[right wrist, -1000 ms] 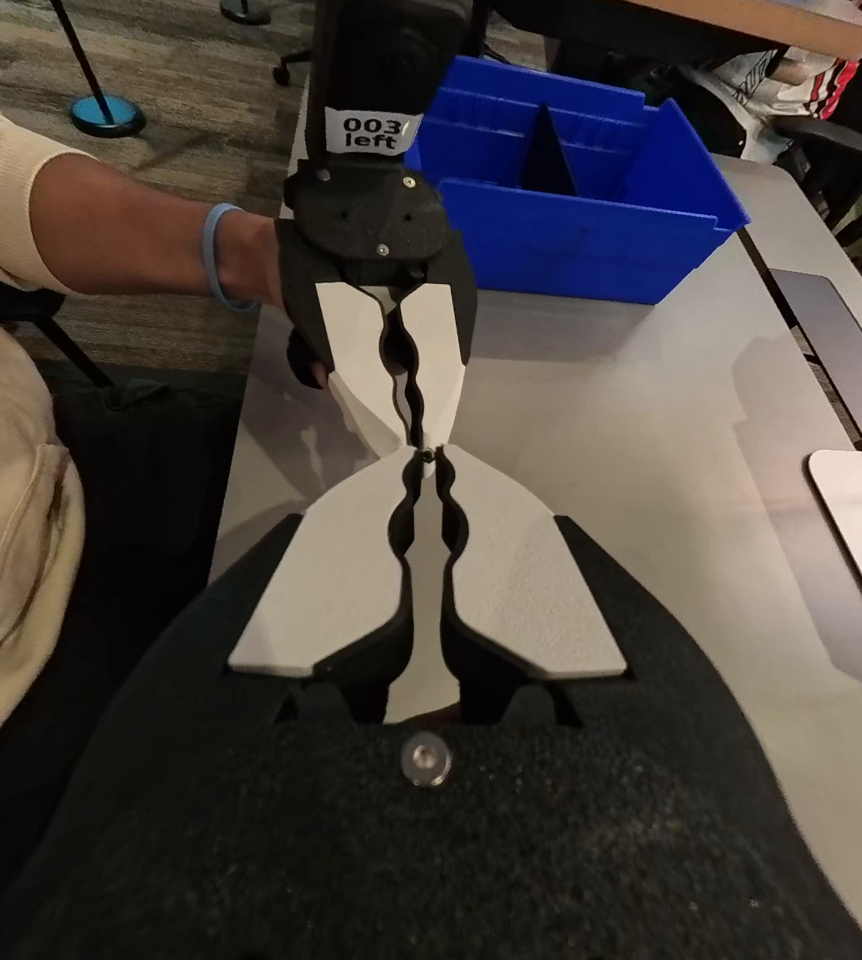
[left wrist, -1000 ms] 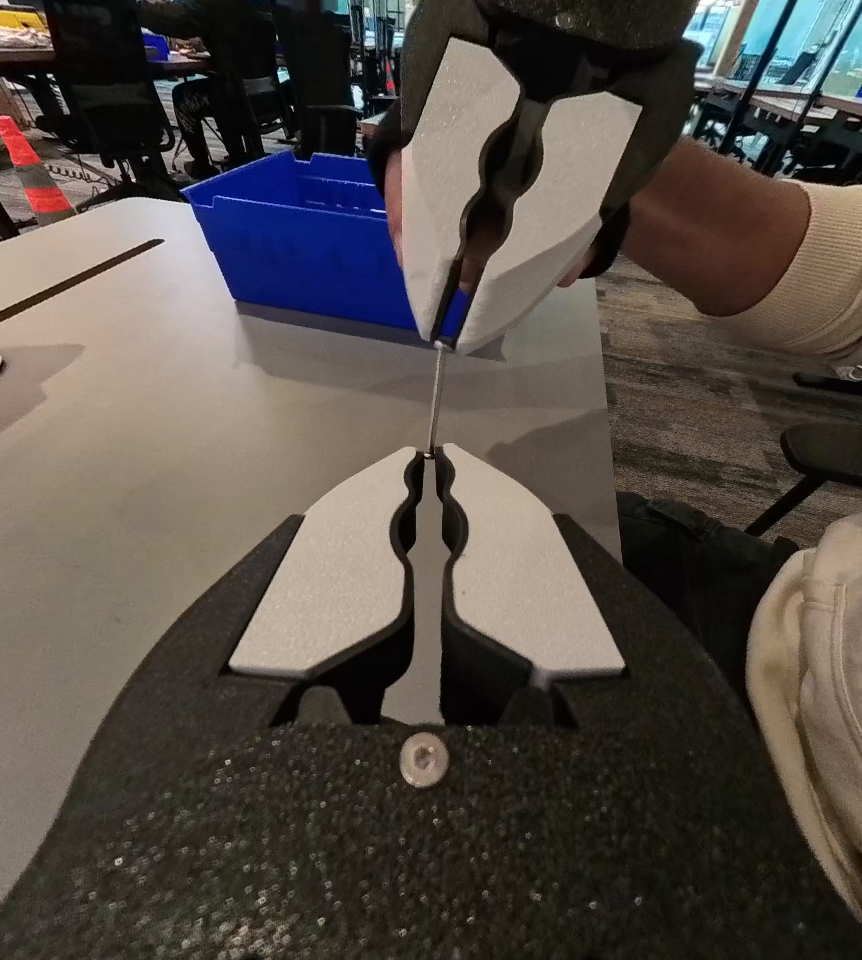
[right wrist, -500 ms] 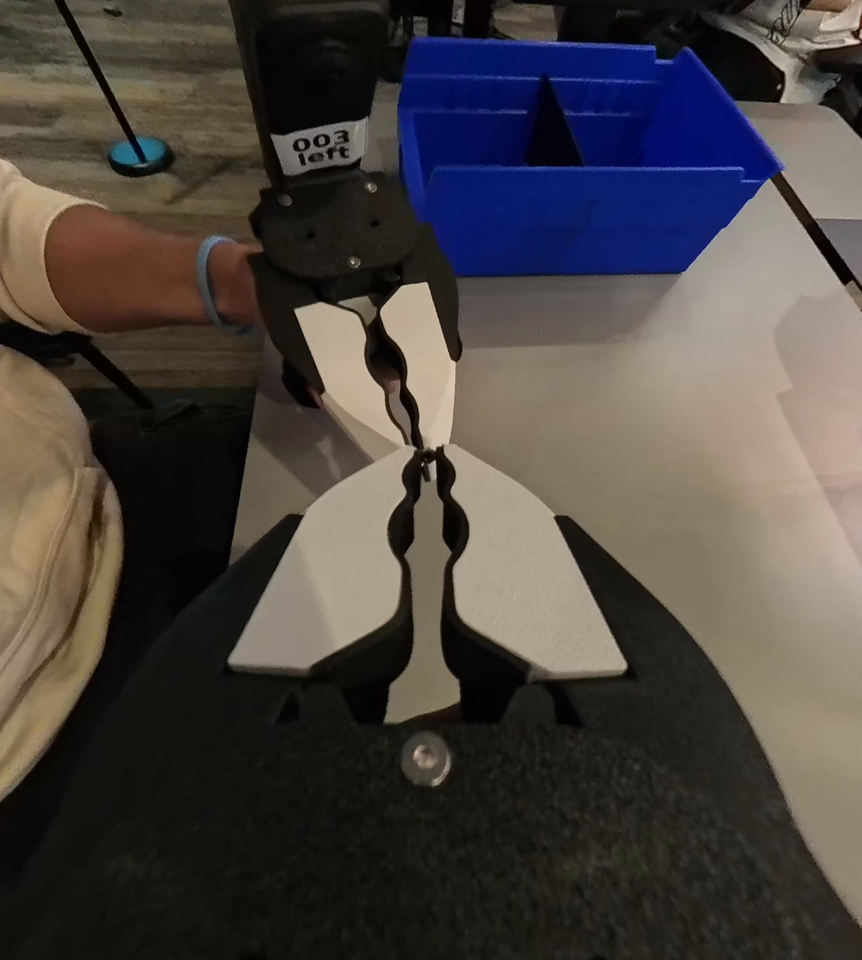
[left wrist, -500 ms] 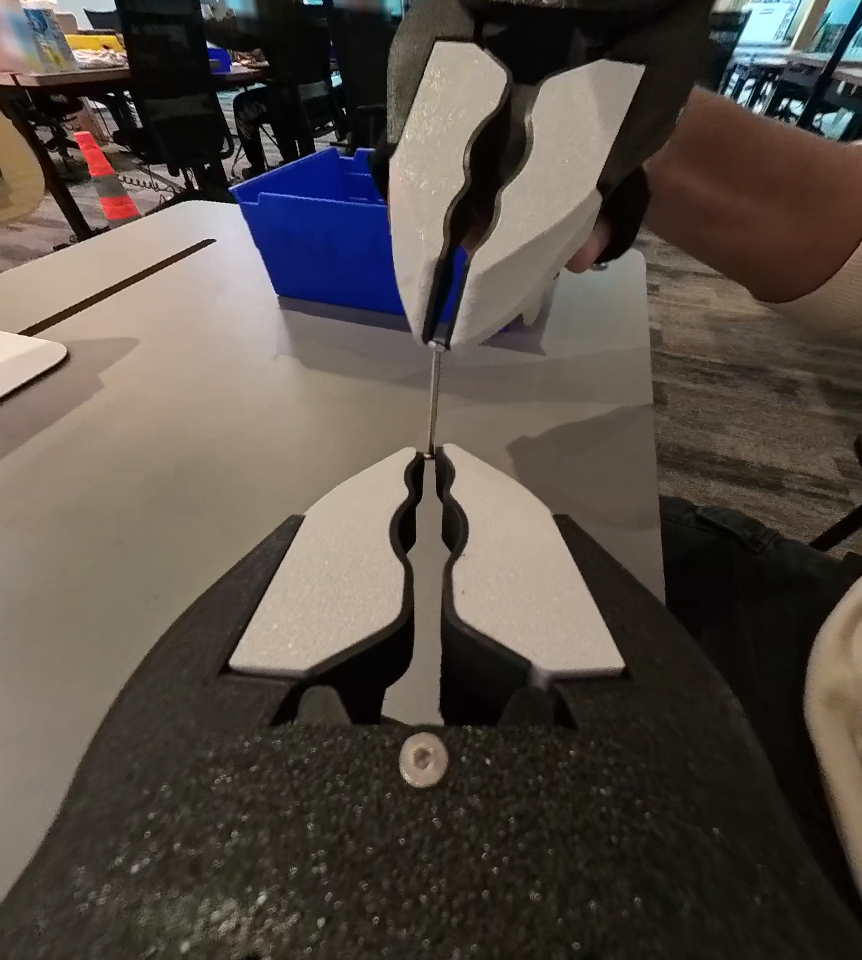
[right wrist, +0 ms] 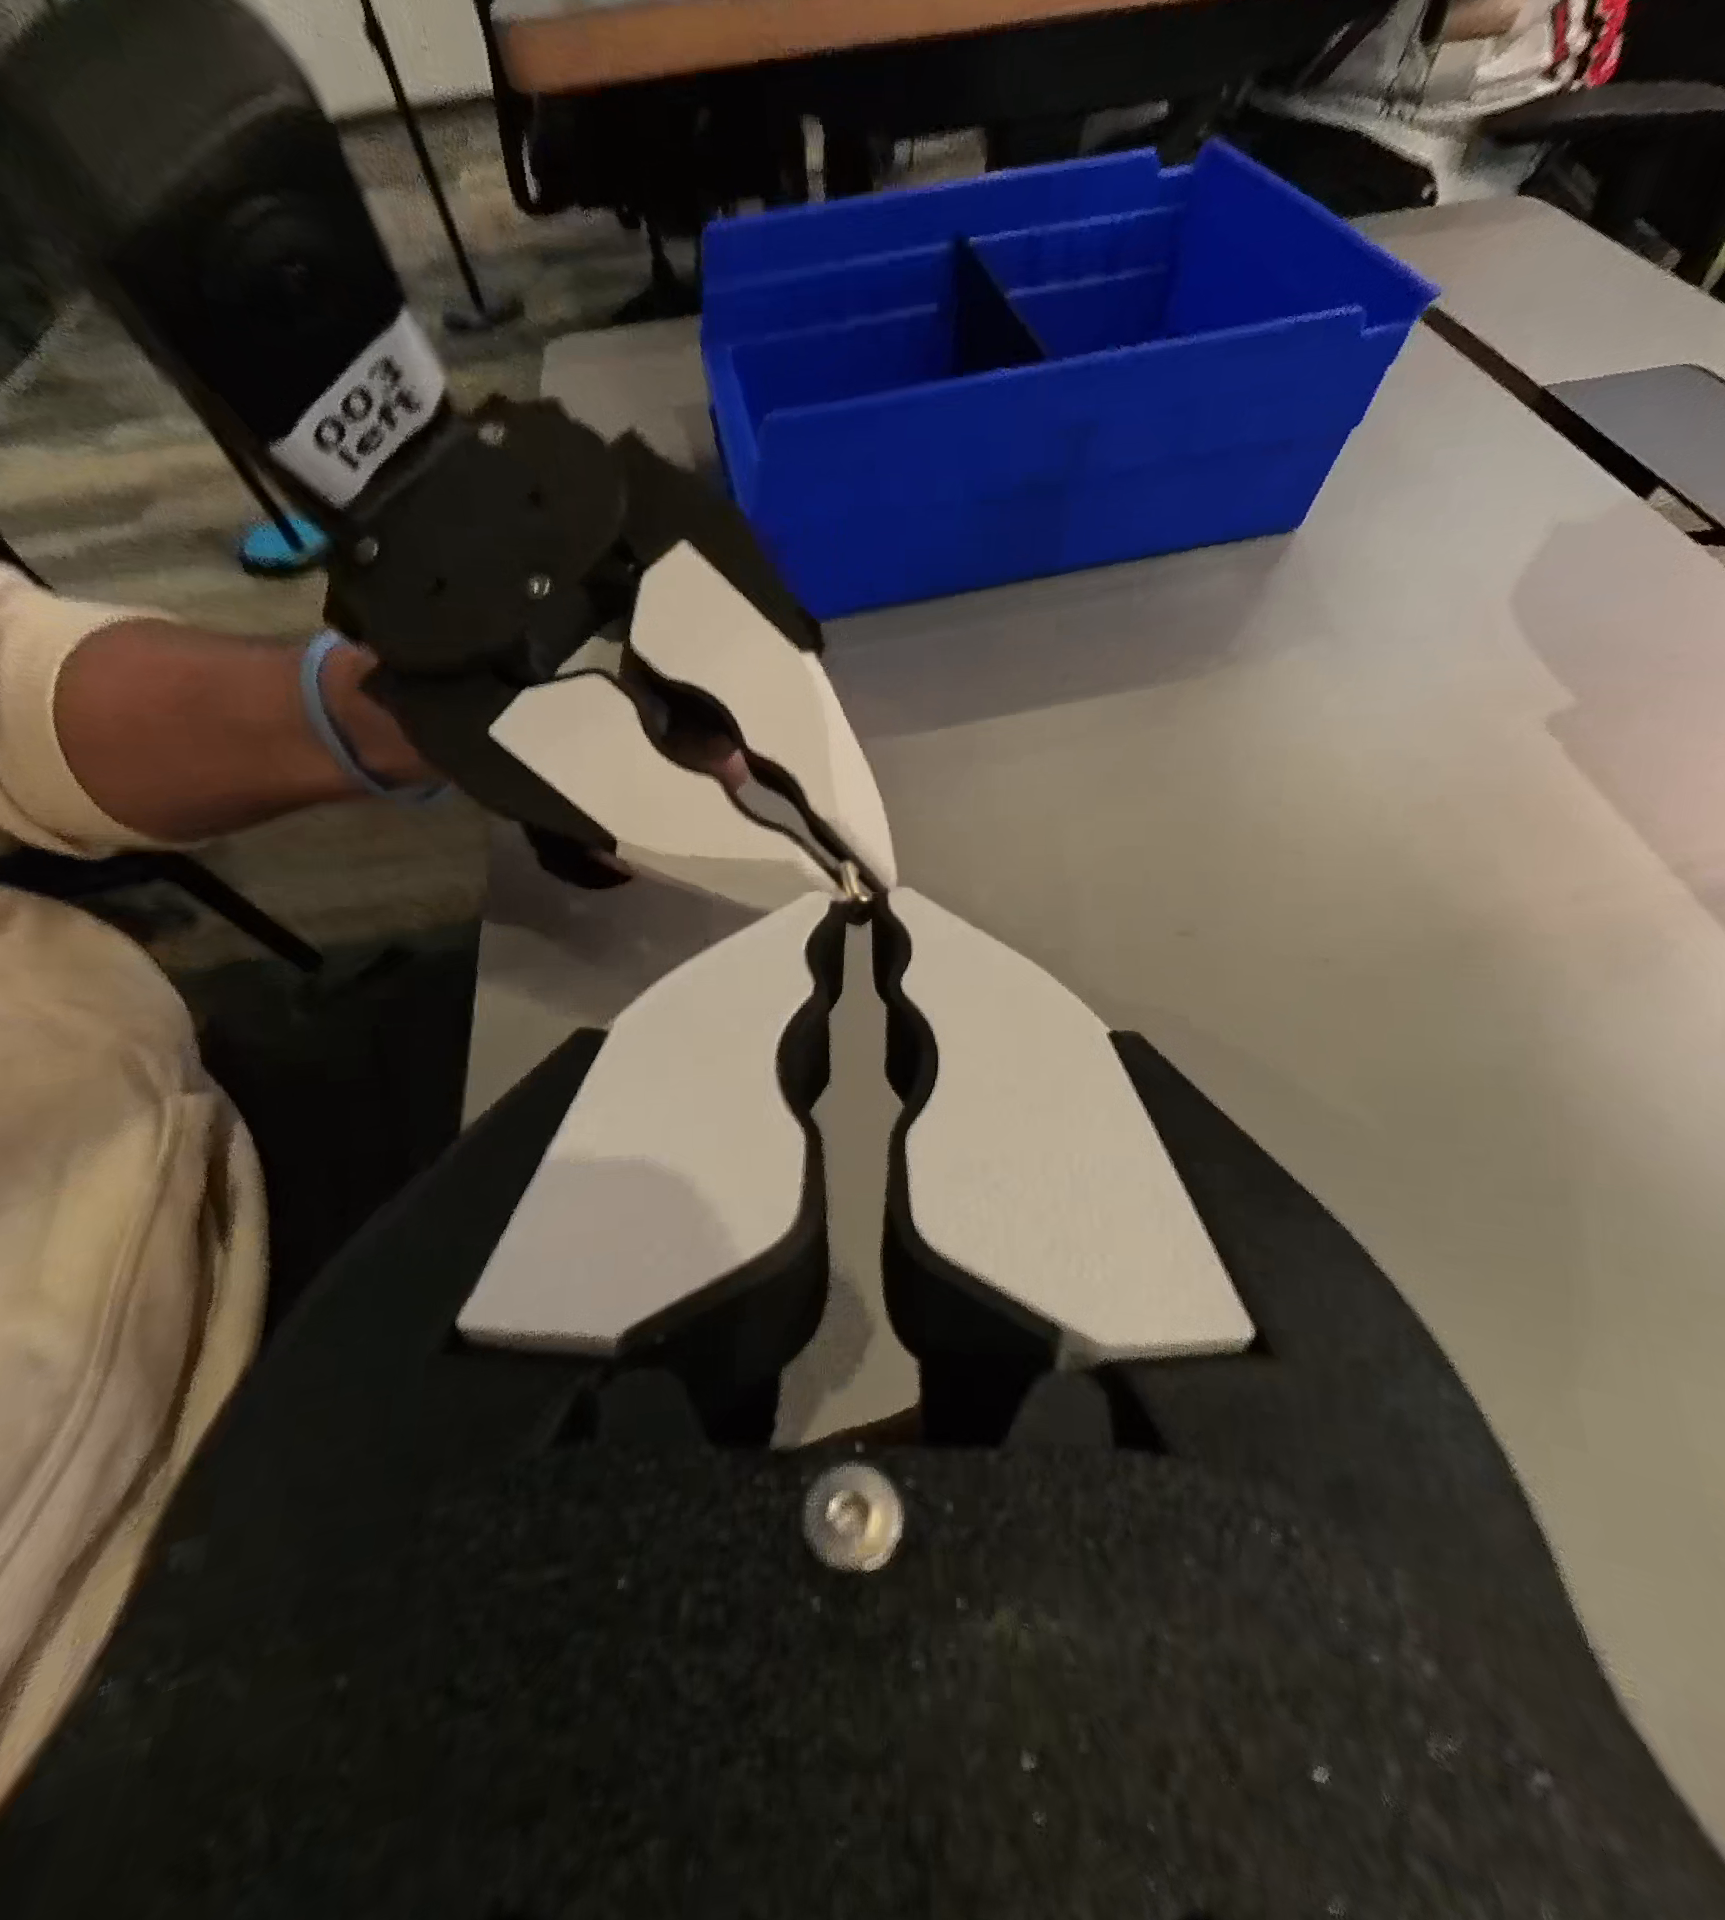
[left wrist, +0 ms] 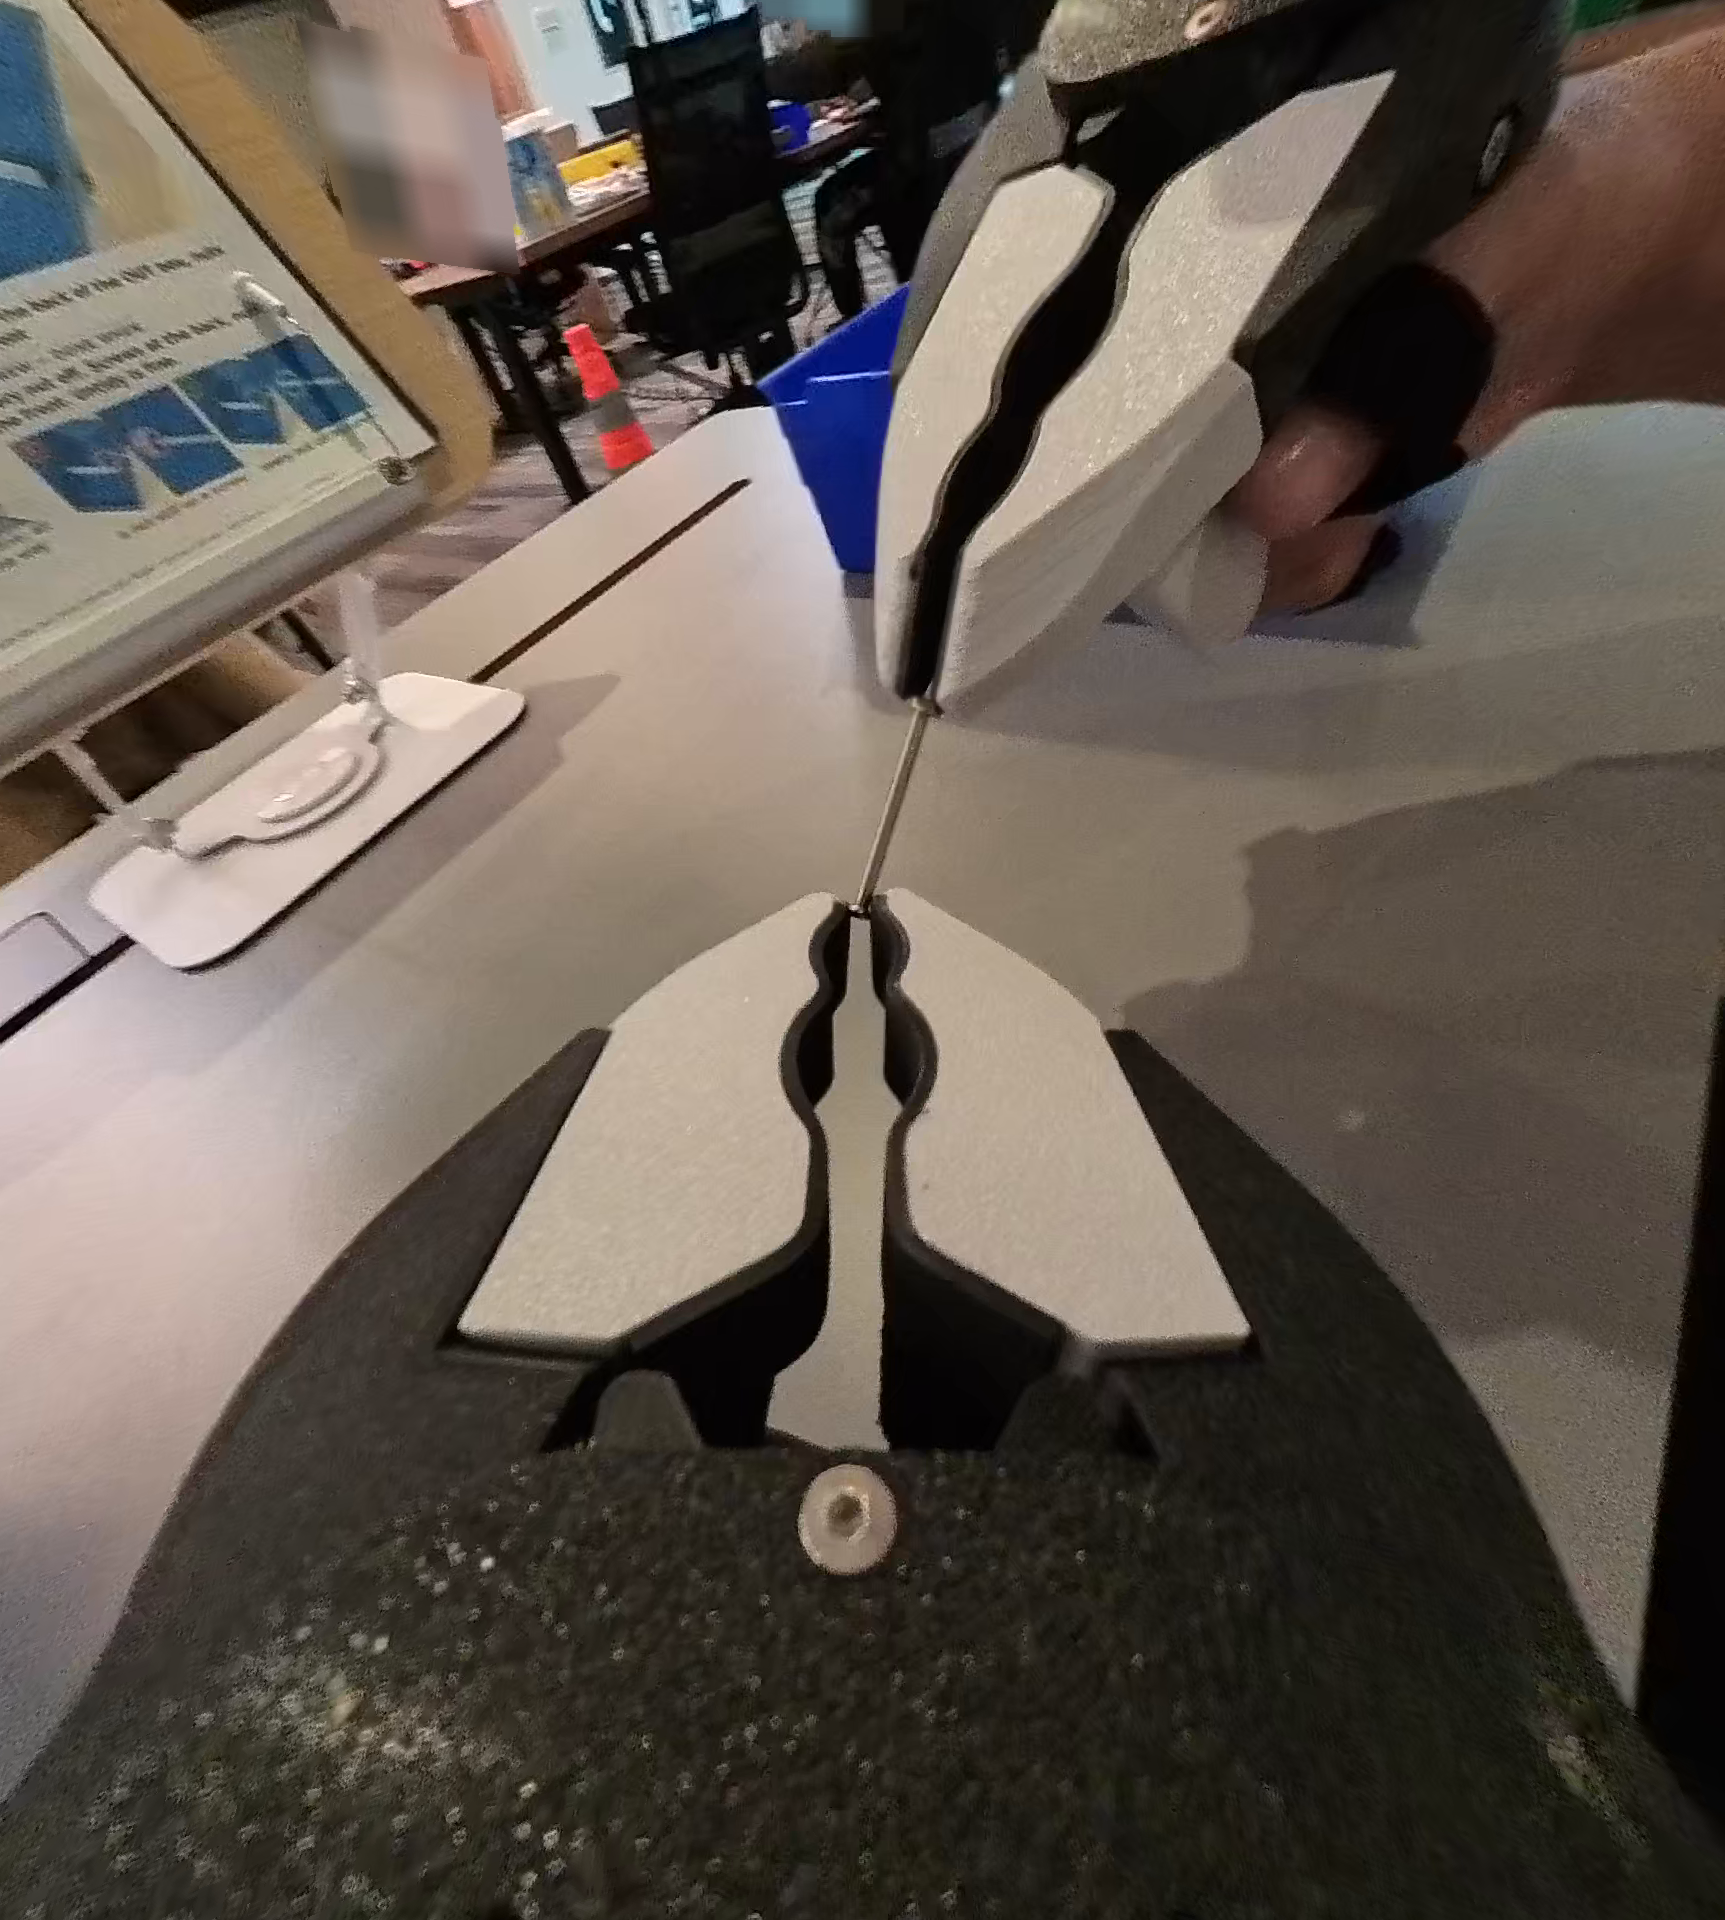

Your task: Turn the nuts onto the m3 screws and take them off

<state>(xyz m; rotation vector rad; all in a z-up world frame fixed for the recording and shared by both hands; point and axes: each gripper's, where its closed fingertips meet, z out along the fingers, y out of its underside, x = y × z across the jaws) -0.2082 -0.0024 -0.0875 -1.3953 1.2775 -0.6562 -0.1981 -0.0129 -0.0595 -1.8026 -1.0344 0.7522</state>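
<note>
In the left wrist view a thin m3 screw (left wrist: 894,805) spans the gap between both grippers above the grey table (left wrist: 1357,935). My left gripper (left wrist: 863,909) is shut on its near end, where a small nut (right wrist: 850,883) shows in the right wrist view. My right gripper (left wrist: 925,698) comes down from above and is shut on the screw's far end. In the right wrist view my right gripper (right wrist: 853,906) and the left gripper (right wrist: 863,878) meet tip to tip, and the screw is foreshortened and mostly hidden.
A blue divided bin (right wrist: 1045,499) stands on the table behind the grippers and also shows in the left wrist view (left wrist: 837,457). An instruction sheet on a stand (left wrist: 110,416) with a white base (left wrist: 318,790) is at the left. A person's cream sleeve (right wrist: 58,1143) is at the table's edge.
The left gripper has swung round the screw's end, tilting clockwise in the right wrist view. Its camera now faces the instruction stand. Both grippers stay shut on the screw.
</note>
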